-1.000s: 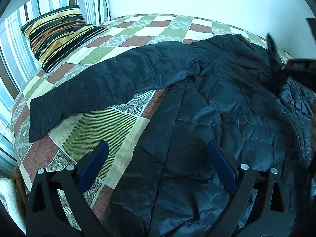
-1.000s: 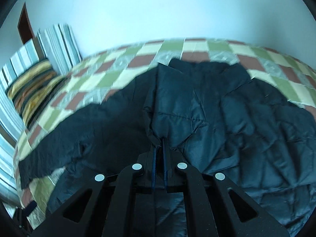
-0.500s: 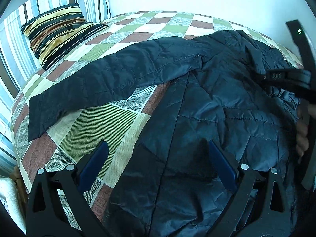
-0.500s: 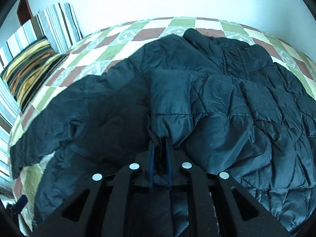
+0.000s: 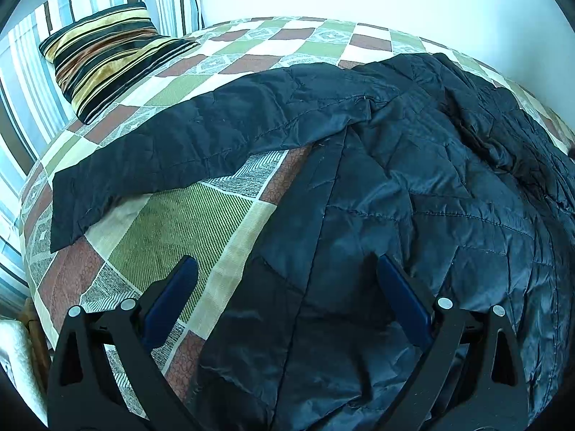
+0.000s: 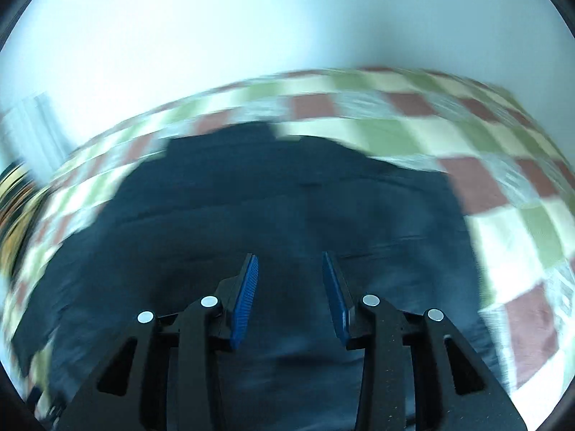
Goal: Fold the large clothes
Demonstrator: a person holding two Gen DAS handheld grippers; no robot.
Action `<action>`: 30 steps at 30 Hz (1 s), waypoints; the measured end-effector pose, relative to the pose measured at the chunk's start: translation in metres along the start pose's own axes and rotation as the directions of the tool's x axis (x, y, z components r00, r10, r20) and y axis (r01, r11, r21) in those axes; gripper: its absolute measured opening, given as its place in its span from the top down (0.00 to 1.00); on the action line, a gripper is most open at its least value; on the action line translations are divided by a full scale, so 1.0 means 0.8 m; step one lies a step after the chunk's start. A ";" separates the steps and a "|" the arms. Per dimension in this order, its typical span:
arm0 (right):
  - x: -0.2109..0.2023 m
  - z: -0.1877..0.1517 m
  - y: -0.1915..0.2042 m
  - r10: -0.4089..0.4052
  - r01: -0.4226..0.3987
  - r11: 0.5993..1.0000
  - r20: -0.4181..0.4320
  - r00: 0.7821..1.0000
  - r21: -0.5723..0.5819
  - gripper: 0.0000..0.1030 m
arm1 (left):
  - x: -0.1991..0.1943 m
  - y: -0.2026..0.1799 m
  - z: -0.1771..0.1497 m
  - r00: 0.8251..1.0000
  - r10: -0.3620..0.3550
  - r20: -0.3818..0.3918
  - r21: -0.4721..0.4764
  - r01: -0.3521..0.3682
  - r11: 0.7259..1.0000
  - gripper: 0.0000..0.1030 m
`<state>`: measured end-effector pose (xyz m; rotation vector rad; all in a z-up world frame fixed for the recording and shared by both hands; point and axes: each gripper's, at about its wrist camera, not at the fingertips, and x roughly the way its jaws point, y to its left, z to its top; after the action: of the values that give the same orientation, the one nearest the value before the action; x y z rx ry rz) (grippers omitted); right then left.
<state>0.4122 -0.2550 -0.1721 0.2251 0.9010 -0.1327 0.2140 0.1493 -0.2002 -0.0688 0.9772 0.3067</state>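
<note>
Change since earlier frames: right hand-held gripper [image 6: 289,280] no longer pinches the jacket fabric that sat between its pads a second ago; its jaws are opening with nothing between them, and it has left the right edge of the left wrist view, where it showed half a second ago.
Right wrist view: heavily motion-blurred; the blue pads [image 6: 246,305] stand apart above the dark jacket [image 6: 287,208], which fills the lower middle of the frame.
Left hand-held gripper: [image 5: 284,283] jaws spread wide at the bottom of its frame, unmoved since the earlier frames, hovering over the jacket's edge; whether the pads touch the fabric I cannot tell.
Jacket: dark quilted jacket [image 5: 413,215] lies spread on the bed, covering the centre and right of the left wrist frame.
Sleeve: one long sleeve [image 5: 201,151] stretches flat from the body toward the left edge of the frame, cuff at mid-left.
Right side of jacket: fabric is bunched into folds at upper right of the left wrist frame.
Bed: checked bedspread [image 5: 172,222] in green, brown and cream shows under the sleeve and at lower left.
Pillow: striped pillow [image 5: 107,54] rests at upper left, well apart from the jacket.
</note>
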 end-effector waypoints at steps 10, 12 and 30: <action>0.087 -0.015 -0.042 -0.129 0.127 0.992 -0.105 0.986 -0.017 0.64 | 0.006 -0.004 -0.001 1.000 0.017 -0.014 0.016 -0.017 1.000 0.04; 0.088 -0.015 -0.042 -0.125 0.124 0.992 -0.103 0.987 -0.013 0.64 | 0.006 -0.004 -0.002 1.000 0.017 -0.014 0.017 -0.017 1.000 0.04; 0.062 -0.037 -0.059 -0.322 0.319 0.939 -0.007 0.947 -0.132 0.38 | 0.007 0.000 -0.002 1.000 0.013 -0.019 0.006 -0.012 1.000 0.04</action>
<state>0.4106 -0.2941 -0.2356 -0.0430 0.9665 -0.3738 0.2156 0.1501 -0.2059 -0.0607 0.9974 0.3153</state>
